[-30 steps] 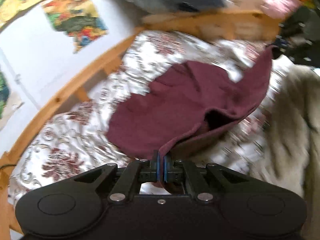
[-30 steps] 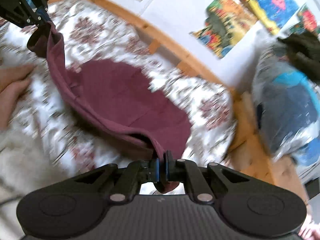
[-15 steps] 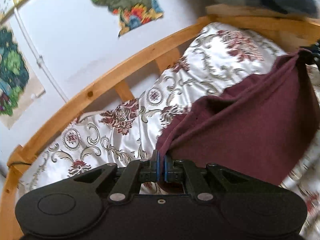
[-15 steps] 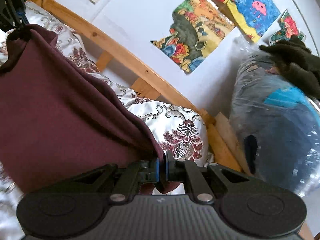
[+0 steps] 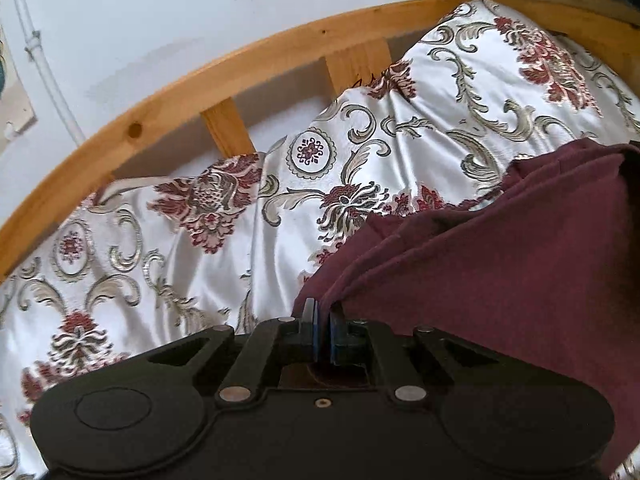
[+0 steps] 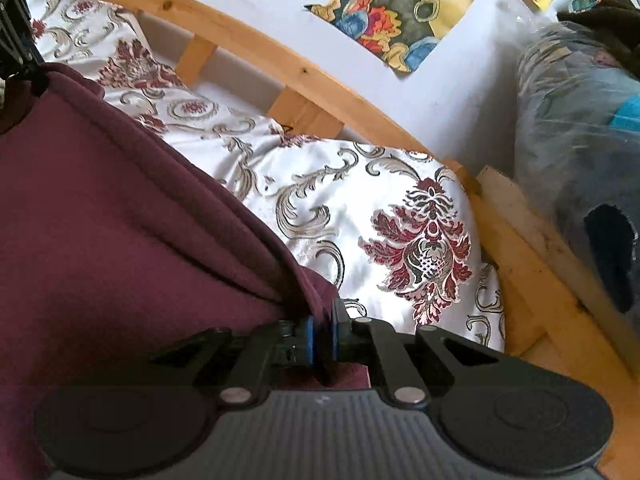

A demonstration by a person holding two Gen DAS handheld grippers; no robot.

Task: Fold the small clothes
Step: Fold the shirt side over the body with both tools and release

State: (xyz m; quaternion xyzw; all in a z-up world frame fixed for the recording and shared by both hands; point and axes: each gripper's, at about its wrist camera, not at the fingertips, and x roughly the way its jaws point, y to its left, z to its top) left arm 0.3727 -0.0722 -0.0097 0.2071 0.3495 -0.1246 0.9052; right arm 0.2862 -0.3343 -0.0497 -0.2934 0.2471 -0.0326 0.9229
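Over the bedspread (image 5: pixel 460 92), maroon cloth (image 5: pixel 520 264) now lower, nearer the rail (image 5: pixel 240 64).

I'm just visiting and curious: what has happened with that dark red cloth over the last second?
The dark red cloth was carried toward the wooden bed rail and lowered; its far edge now rests on the patterned bedspread. Unchanged: left gripper and right gripper stay clamped on its corners.

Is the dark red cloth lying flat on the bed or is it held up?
Held up. The left gripper and right gripper each pinch a corner of the dark red cloth, stretched between them above the bedspread.
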